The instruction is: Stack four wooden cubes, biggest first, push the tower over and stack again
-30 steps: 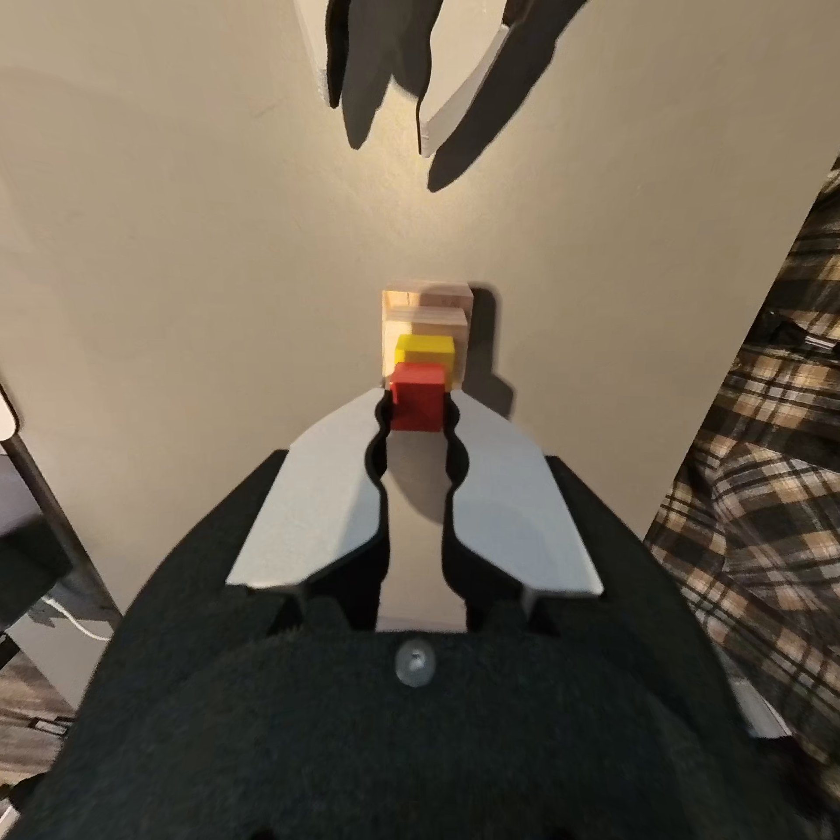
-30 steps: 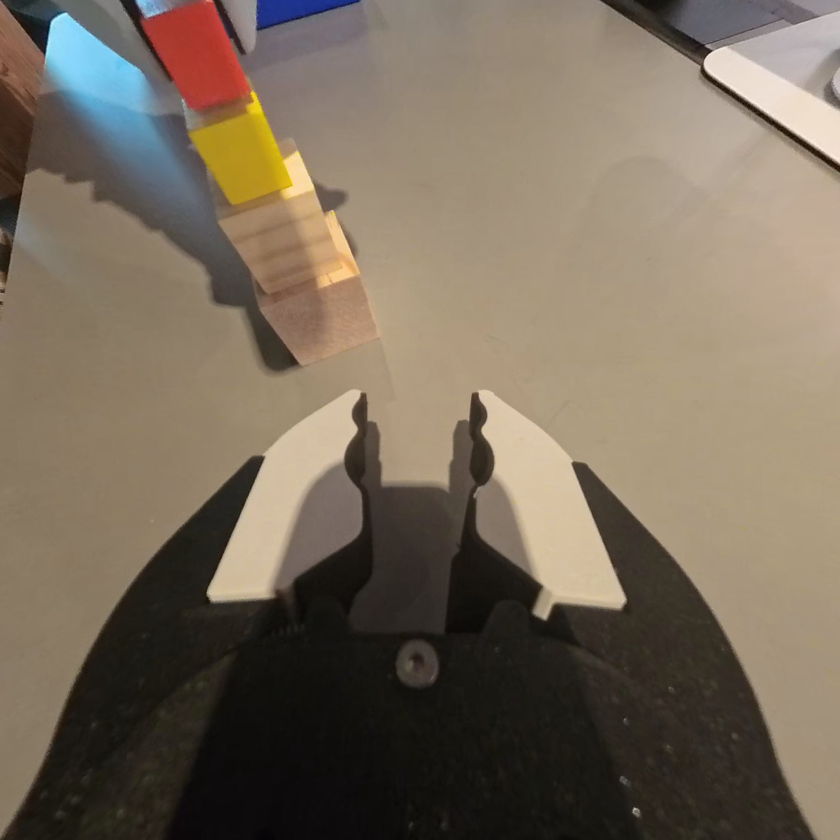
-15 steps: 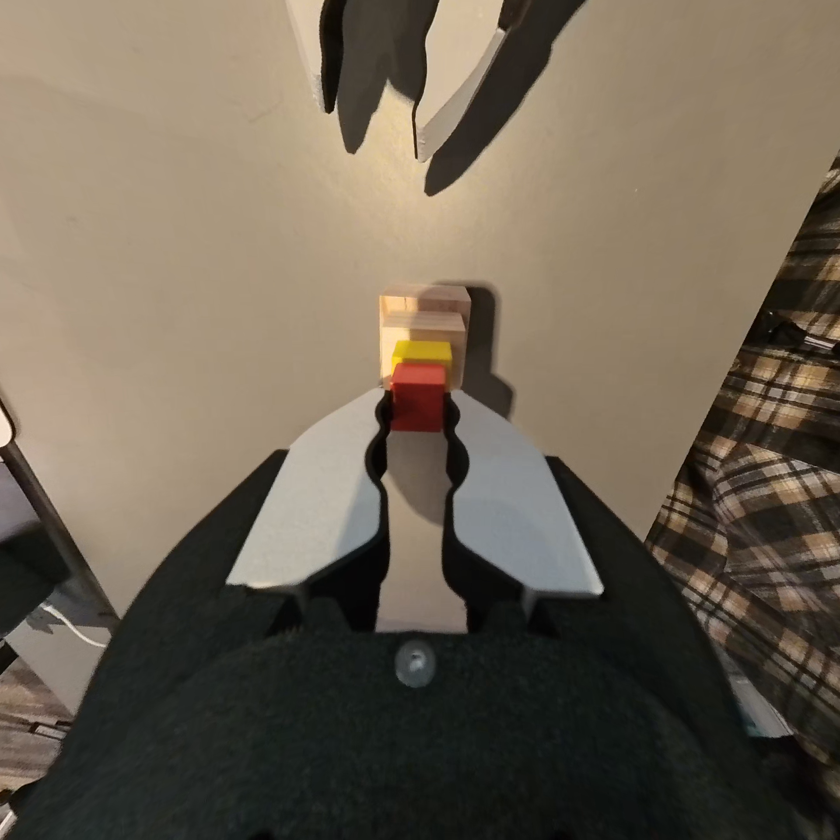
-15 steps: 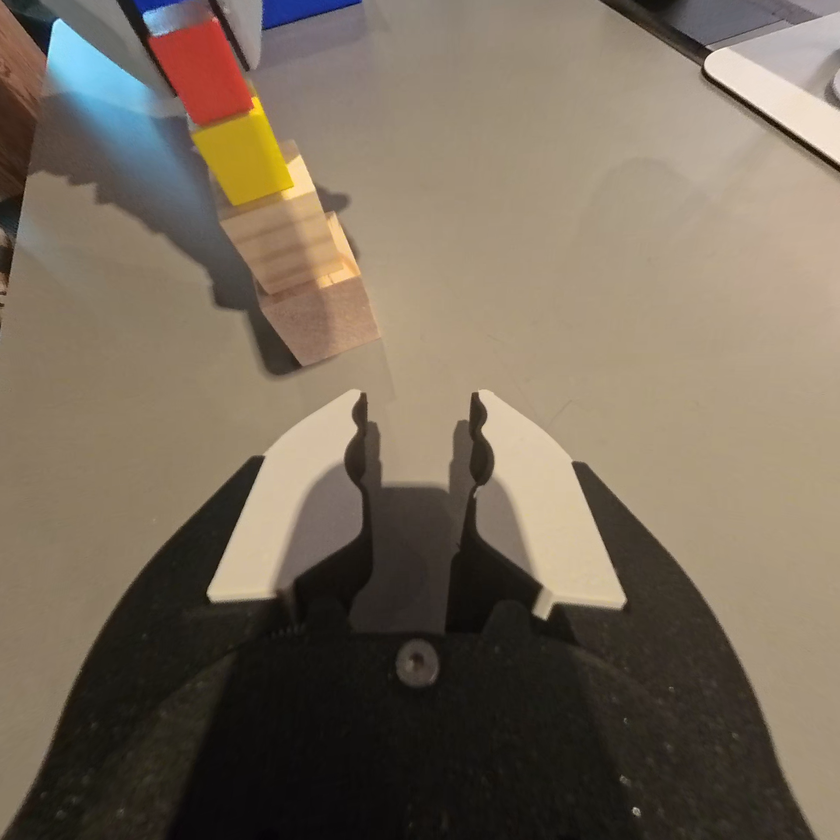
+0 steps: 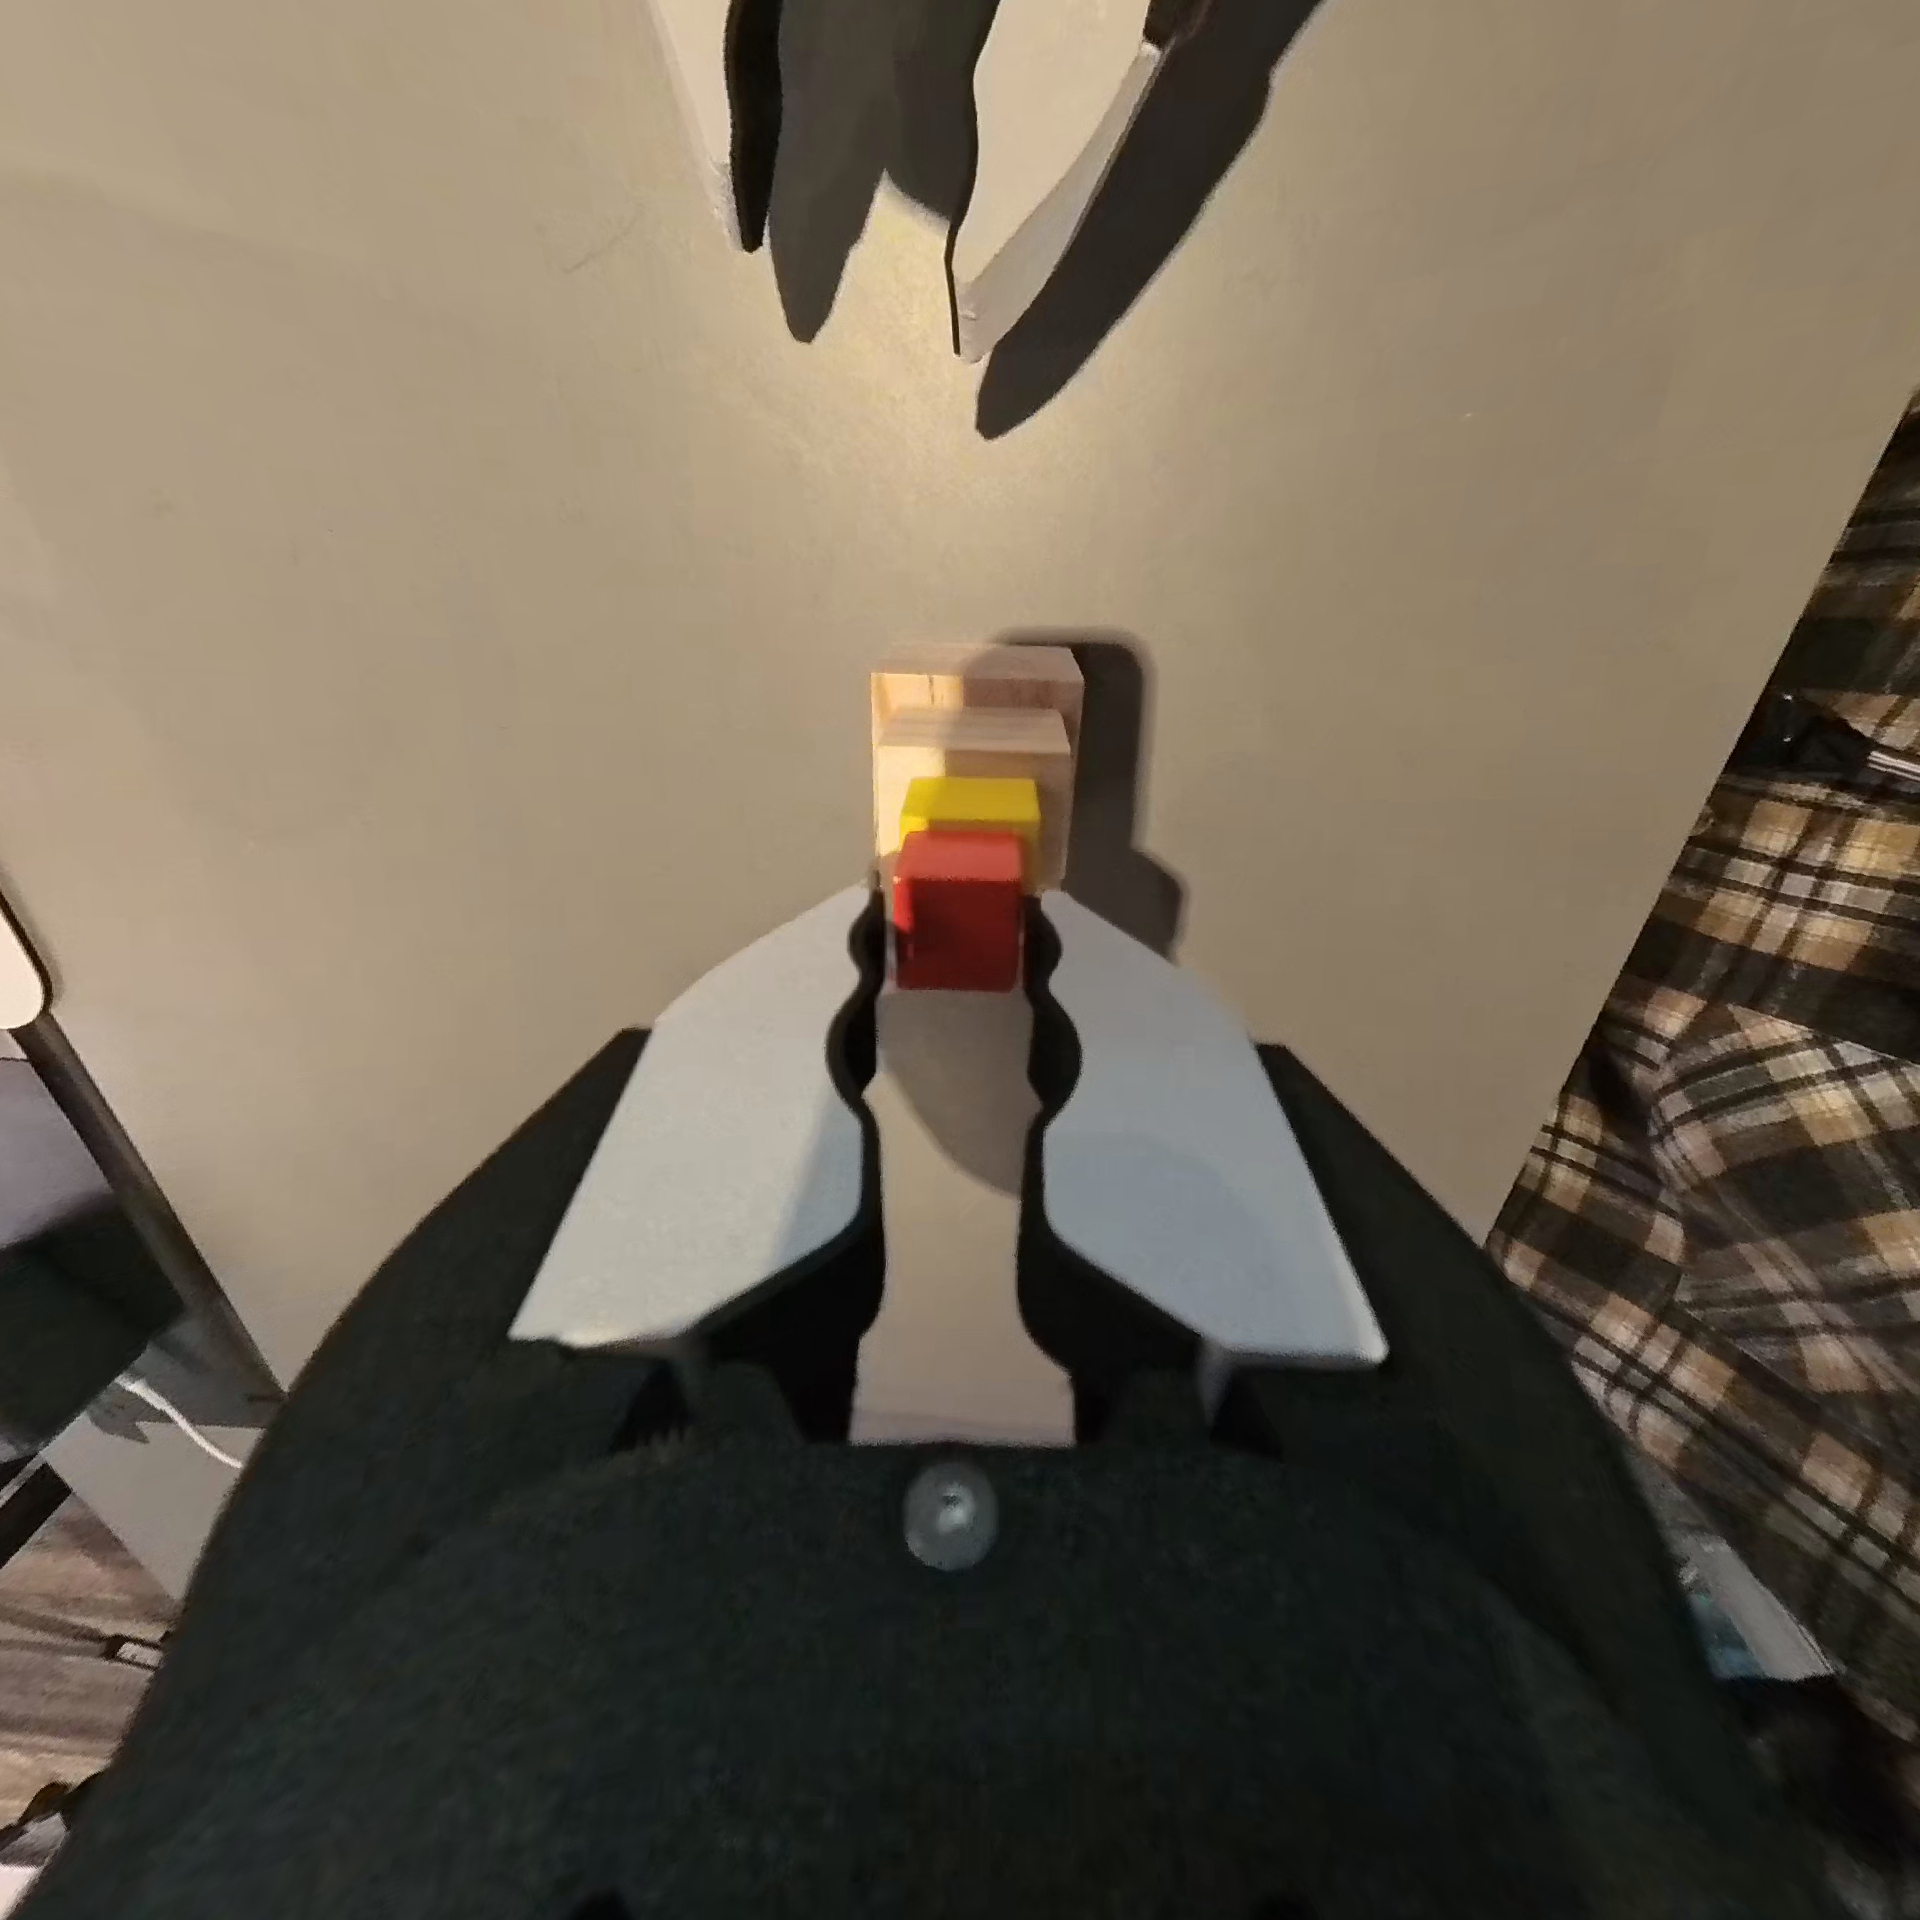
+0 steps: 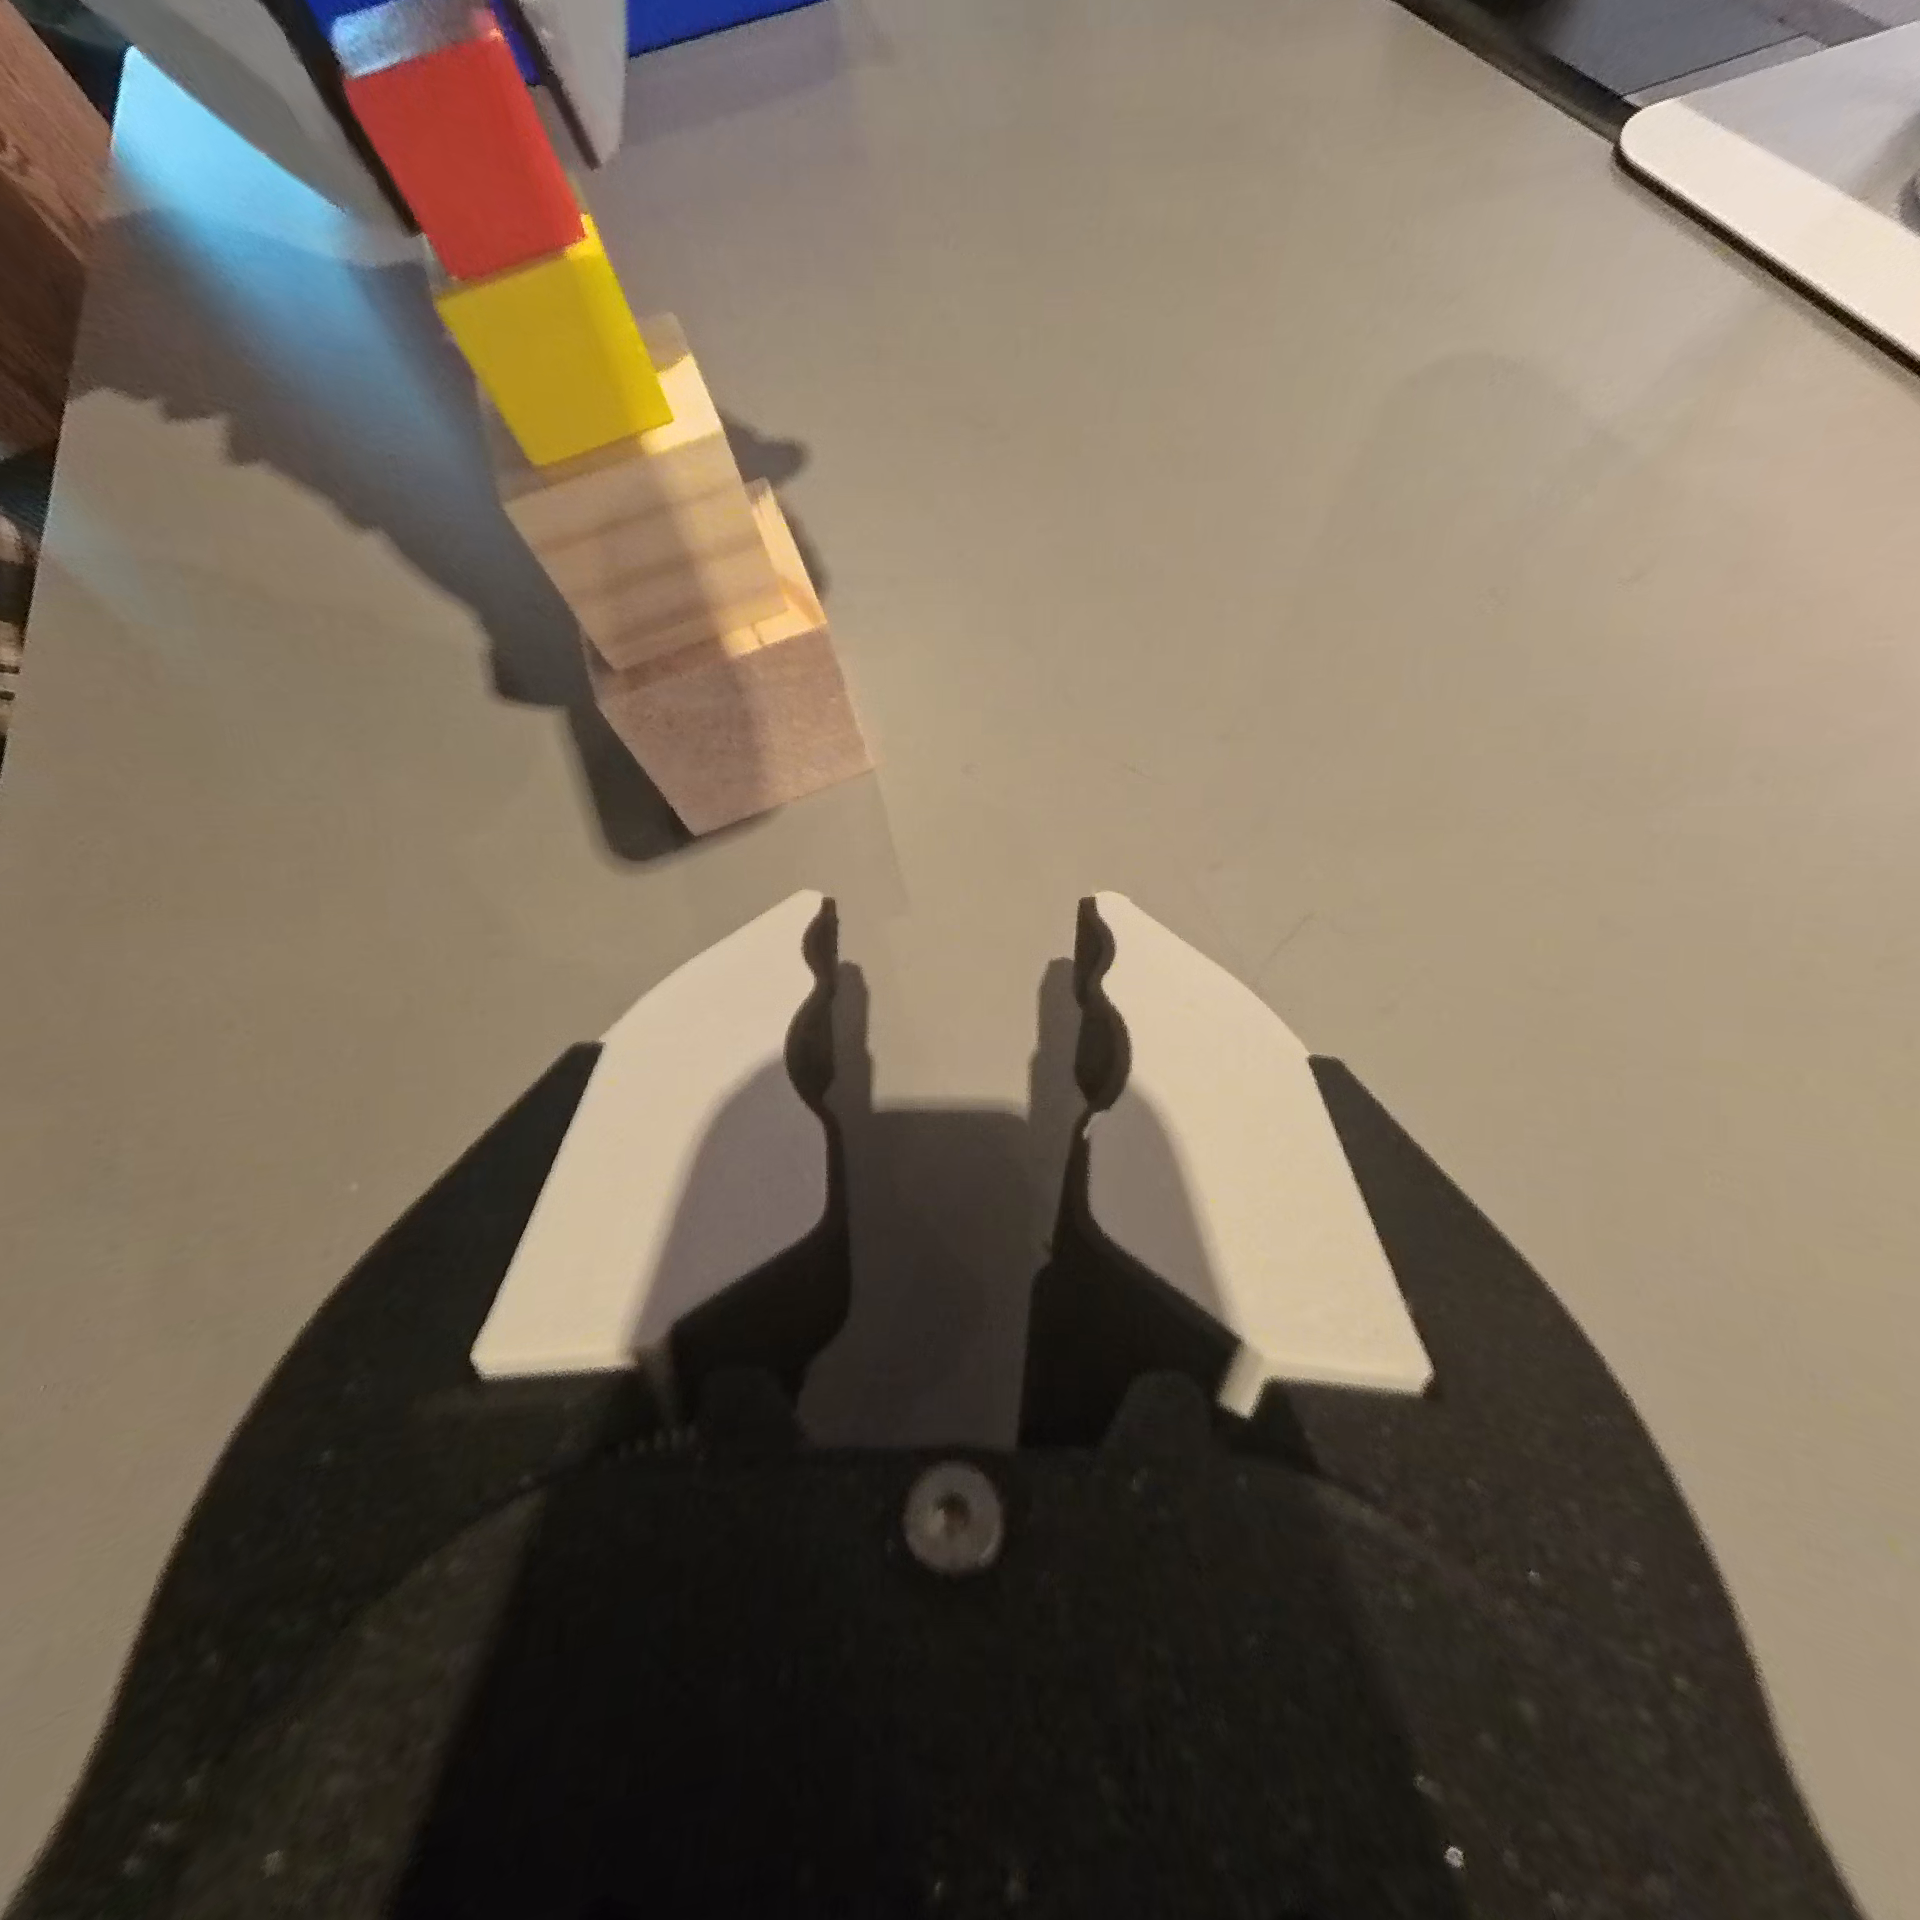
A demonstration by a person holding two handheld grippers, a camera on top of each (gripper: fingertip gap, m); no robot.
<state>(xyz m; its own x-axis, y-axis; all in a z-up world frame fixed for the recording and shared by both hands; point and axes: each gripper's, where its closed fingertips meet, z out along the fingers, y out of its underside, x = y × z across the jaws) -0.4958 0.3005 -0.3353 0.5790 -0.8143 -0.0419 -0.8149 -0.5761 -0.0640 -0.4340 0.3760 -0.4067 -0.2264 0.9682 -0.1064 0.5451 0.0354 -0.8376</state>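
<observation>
My left gripper point(image 5: 958, 914) is clamped on the red cube point(image 5: 954, 925), one finger on each side face, holding it on top of the yellow cube point(image 6: 556, 364). From the right wrist view the two look to be touching, though I cannot tell whether the red one has settled flat. Below them sit the mid-sized plain wood cube point(image 6: 649, 561) and the biggest wood cube point(image 6: 743, 732), which rests on the tabletop point(image 6: 1247, 520), toward its left edge as that view shows it and well clear of the others. My right gripper point(image 6: 954, 914) hangs spread and empty just short of the tower's base.

I judge these cubes to be light, hard and rigid, with smooth painted faces that could slip under a weak pinch. The flat opposite sides are the place to hold them, near the middle of their height. The tower steps slightly off-centre, so a nudge on letting go could topple it.

From the left wrist view the red cube covers most of the yellow one. In the right wrist view my left gripper is cut off by the upper edge. A blue thing point(image 6: 727, 21) beyond the tower is too cropped to identify.
</observation>
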